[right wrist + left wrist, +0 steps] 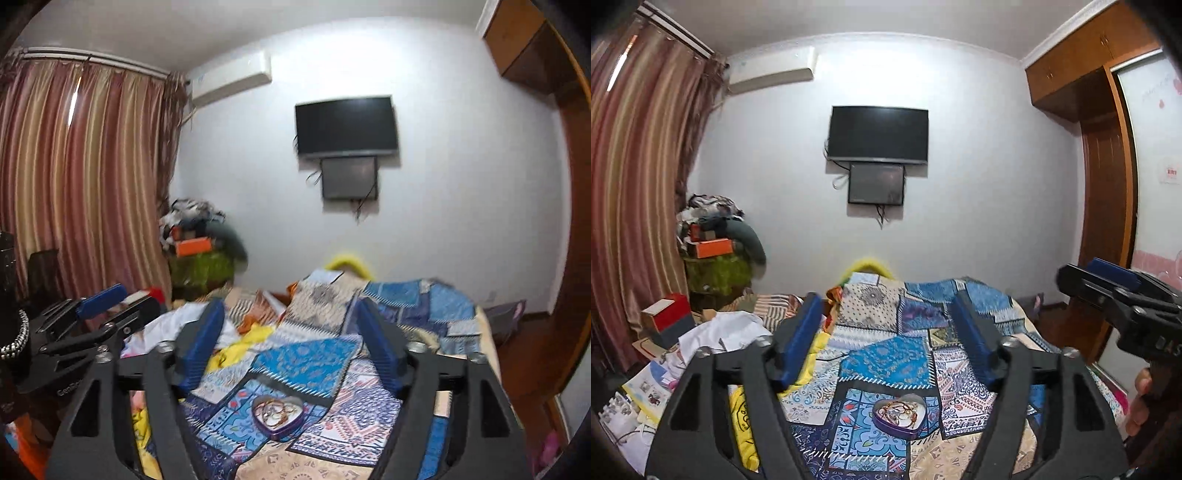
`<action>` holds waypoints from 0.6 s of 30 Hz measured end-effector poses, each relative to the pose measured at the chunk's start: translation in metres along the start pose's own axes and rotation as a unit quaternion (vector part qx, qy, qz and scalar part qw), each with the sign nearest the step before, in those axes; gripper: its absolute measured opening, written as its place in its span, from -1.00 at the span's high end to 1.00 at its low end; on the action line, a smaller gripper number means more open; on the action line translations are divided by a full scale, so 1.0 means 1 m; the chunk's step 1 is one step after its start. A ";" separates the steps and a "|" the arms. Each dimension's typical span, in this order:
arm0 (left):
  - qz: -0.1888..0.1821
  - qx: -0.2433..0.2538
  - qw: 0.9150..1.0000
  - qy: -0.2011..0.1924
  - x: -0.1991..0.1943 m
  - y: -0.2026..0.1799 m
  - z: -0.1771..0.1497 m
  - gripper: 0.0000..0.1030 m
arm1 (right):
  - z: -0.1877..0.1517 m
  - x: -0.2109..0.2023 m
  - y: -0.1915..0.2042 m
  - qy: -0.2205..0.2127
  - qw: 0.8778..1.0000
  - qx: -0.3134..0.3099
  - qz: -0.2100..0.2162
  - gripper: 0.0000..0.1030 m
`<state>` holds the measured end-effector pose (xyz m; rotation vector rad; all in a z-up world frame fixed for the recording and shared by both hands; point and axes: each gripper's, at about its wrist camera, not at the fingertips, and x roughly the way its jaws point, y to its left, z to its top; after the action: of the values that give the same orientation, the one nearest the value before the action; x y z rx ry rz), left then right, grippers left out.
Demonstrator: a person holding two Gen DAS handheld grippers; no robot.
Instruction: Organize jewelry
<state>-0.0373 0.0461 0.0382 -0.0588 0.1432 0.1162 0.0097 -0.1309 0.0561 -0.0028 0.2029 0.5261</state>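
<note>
Jewelry (pixel 899 409) lies tangled in a heart-shaped tin (pixel 900 428) low in the middle of the left wrist view, the tin resting on the blue patchwork quilt (pixel 886 358) that covers the bed. In the right wrist view the same tin sits low and centred, slightly tilted on the folds, with cords and chains heaped inside.

Both grippers are raised and pointed almost level across the room, toward the far wall where a dark television (pixel 877 133) hangs above a smaller screen (pixel 876 184). The left gripper (pixel 886 334) fills the lower part of its own view, its blue fingers (pixel 803 338) spread wide with nothing between them; the tin shows below and beyond, well apart from the pads. The right gripper (pixel 291 339) stands the same way, blue pads splayed and empty, the tin clear beneath the gap.

At the right edge of the left view the right gripper pokes in from the side, gripped by a hand (pixel 1141 402) low in that corner. At the left edge of the right view the left gripper shows side-on, just beside it.

Striped curtains (pixel 635 177) hang at the left, and a cluttered pile of papers (pixel 653 391) sits lower left.
</note>
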 end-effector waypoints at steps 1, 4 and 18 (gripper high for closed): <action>0.002 -0.004 1.000 -0.003 -0.003 0.000 0.000 -0.75 | 0.000 -0.005 0.002 -0.007 1.000 0.000 -0.009 -0.66; 0.005 -0.014 1.000 -0.008 -0.011 0.002 -0.002 -0.85 | -0.002 -0.014 0.008 -0.020 0.999 -0.007 -0.031 -0.79; 0.016 -0.003 1.000 -0.001 -0.016 -0.007 -0.014 -0.87 | -0.010 -0.022 0.007 -0.023 0.999 -0.006 -0.045 -1.00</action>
<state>-0.0542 0.0361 0.0270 -0.0616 0.1421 0.1476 -0.0142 -0.1366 0.0512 -0.0119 0.1529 0.4376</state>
